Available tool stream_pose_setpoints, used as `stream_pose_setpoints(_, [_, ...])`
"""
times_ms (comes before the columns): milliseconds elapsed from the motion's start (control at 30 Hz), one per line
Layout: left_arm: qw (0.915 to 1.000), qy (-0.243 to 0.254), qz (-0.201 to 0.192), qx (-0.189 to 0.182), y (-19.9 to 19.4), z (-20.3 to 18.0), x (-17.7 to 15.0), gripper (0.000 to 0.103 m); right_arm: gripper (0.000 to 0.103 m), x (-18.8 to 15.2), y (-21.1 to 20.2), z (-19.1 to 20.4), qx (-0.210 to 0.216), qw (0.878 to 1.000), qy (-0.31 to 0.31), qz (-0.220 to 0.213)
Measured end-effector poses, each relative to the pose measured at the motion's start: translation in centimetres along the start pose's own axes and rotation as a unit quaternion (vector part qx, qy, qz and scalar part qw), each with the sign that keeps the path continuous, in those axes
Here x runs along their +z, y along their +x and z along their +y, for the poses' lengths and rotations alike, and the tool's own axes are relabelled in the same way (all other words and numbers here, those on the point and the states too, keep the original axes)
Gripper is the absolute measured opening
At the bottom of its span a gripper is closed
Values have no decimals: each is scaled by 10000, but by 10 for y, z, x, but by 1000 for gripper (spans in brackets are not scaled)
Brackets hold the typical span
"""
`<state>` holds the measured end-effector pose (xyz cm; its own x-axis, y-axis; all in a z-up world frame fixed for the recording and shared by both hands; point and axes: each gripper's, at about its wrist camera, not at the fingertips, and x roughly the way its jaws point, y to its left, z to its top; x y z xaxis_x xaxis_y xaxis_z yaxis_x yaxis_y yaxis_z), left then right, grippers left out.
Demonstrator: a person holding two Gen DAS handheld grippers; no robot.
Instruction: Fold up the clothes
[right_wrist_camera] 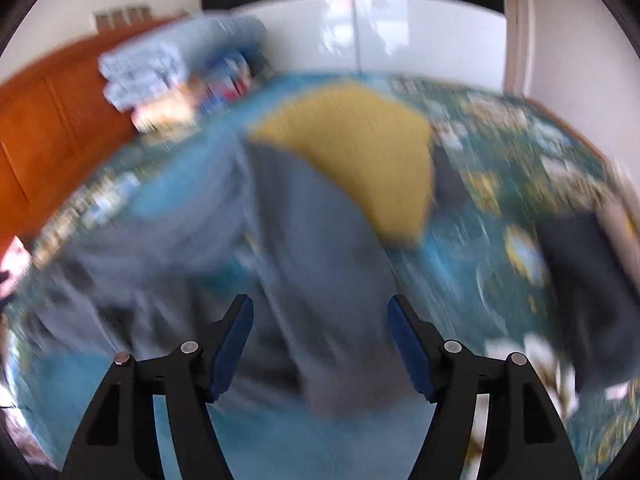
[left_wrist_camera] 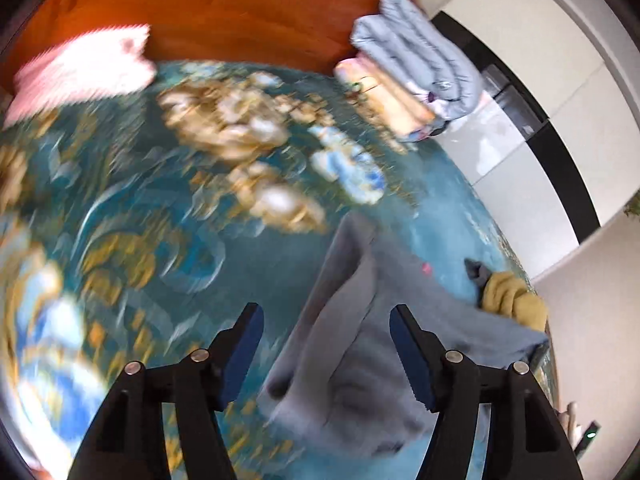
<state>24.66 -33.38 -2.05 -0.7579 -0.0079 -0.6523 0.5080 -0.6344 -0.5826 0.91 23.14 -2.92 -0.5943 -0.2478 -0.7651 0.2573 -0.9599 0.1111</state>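
Observation:
A grey garment (left_wrist_camera: 360, 344) lies crumpled on a bed with a teal floral cover (left_wrist_camera: 168, 208). My left gripper (left_wrist_camera: 326, 316) is open above the garment's near part, holding nothing. In the right wrist view the same grey garment (right_wrist_camera: 304, 272) spreads across the cover (right_wrist_camera: 500, 208), blurred by motion. My right gripper (right_wrist_camera: 320, 308) is open above it, empty. A mustard-yellow garment (right_wrist_camera: 360, 152) lies against the grey one's far side; it also shows in the left wrist view (left_wrist_camera: 512, 296).
A stack of folded clothes, light blue on top (left_wrist_camera: 420, 56), sits at the bed's far corner by the orange wooden headboard (left_wrist_camera: 240, 4). A pink item (left_wrist_camera: 80, 68) lies far left. A dark garment (right_wrist_camera: 588, 288) lies at the right. White walls and wardrobe behind.

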Motion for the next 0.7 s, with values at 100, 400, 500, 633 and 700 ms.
stream_pose_setpoints(100, [9995,-302,112,16,0,13,-25,70,71,-22,19,-11,95,9992,108,384])
stream_pose_setpoints(400, [9974,-631,314,158,30,3,-64,70,9,0,24,-9,-579,9973,-369,272])
stream_pose_setpoints(500, [9983,-455,244,254,33,-1,-64,70,7,32,3,-20,-658,9971,-327,-180])
stream_pose_setpoints(633, [9986,-402,130,313,36,-2,-65,70,6,104,-23,-51,-962,9898,295,-1007])
stream_pose_setpoints(700, [9989,-313,107,342,38,-3,-65,70,6,136,-23,-67,-1221,9824,594,-1284])
